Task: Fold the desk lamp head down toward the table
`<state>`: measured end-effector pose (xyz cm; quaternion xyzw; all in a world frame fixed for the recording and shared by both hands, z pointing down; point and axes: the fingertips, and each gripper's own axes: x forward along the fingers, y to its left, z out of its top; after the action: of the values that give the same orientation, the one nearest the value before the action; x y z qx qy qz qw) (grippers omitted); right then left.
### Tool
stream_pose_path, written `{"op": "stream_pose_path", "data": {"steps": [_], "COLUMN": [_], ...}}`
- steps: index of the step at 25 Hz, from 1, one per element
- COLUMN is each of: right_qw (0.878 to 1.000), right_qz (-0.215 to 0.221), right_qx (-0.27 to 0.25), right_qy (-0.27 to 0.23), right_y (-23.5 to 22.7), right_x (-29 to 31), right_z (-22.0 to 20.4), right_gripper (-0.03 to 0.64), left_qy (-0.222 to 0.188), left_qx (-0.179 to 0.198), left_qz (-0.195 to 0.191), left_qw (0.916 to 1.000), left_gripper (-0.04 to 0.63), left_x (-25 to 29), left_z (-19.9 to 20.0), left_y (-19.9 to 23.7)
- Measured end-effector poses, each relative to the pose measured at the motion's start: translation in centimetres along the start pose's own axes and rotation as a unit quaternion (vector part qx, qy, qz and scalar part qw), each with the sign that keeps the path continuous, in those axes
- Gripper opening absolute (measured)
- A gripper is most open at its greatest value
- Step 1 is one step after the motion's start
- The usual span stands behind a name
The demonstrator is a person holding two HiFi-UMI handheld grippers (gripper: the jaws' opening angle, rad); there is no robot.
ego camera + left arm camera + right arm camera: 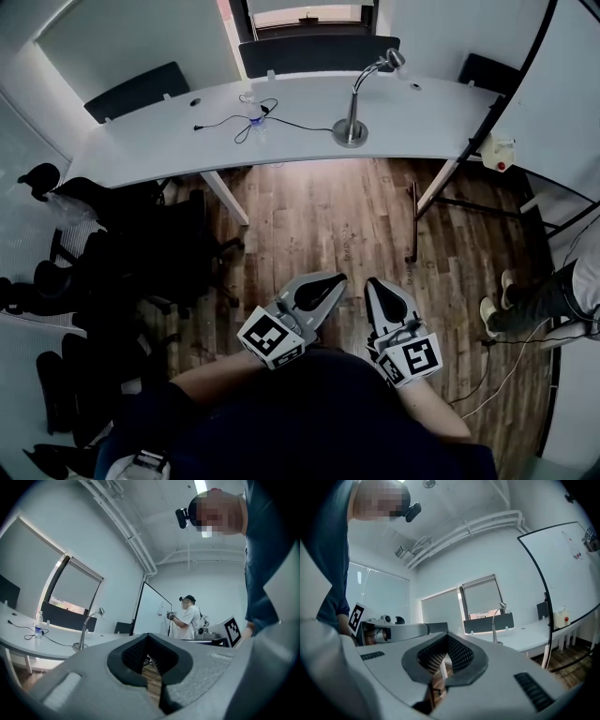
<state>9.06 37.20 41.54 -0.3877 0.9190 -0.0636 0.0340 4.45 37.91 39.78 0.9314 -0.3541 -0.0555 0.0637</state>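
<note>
Start position, both tools held level close to my body. The left gripper [323,281] and right gripper [377,284] each have their jaws pressed together on nothing. The desk lamp [356,94] stands upright at the far side of the white table [141,145], well apart from both, its head [395,58] raised on a curved neck. Risks, as I judge them:
- Closed jaws cannot take the neck.
- Pushing the head without steadying the round base [350,134] may tip or slide the lamp.
- The loose cable [230,125] nearby may snag.
</note>
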Motion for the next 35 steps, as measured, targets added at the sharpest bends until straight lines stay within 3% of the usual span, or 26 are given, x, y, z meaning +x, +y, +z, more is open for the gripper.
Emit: {"op": "stream_pose_path", "data": {"steps": [5, 10, 25, 30, 35], "right_qw": [1.000, 1.000, 0.992, 0.988, 0.987], "right_qz": [0.000, -0.014, -0.111, -0.132, -0.115], "right_qx": [0.005, -0.003, -0.046, -0.072, -0.099], "right_qy": [0.011, 0.011, 0.037, 0.036, 0.048], "right_y": [-2.3, -5.3, -17.6, -20.4, -23.0], "right_x": [1.1, 4.9, 24.4, 27.6, 29.7], "right_z": [-0.8, -0.9, 1.9, 3.5, 3.8], "right_gripper": [0.006, 0.006, 0.006, 0.006, 0.006], "left_qy": [0.008, 0.008, -0.007, -0.014, -0.002], "left_qx": [0.006, 0.000, -0.004, -0.013, -0.018], "left_qz": [0.005, 0.004, -0.083, -0.076, -0.066], "left_qw": [0.9999, 1.0000, 0.9965, 0.9969, 0.9977], "left_gripper": [0.003, 0.003, 0.003, 0.003, 0.004], "left_x": [1.9, 4.5, 17.0, 19.7, 22.6], "left_z": [-0.6, -1.0, 3.5, 4.3, 3.5], "left_y": [1.6, 5.9, 27.5, 31.7, 33.4]}}
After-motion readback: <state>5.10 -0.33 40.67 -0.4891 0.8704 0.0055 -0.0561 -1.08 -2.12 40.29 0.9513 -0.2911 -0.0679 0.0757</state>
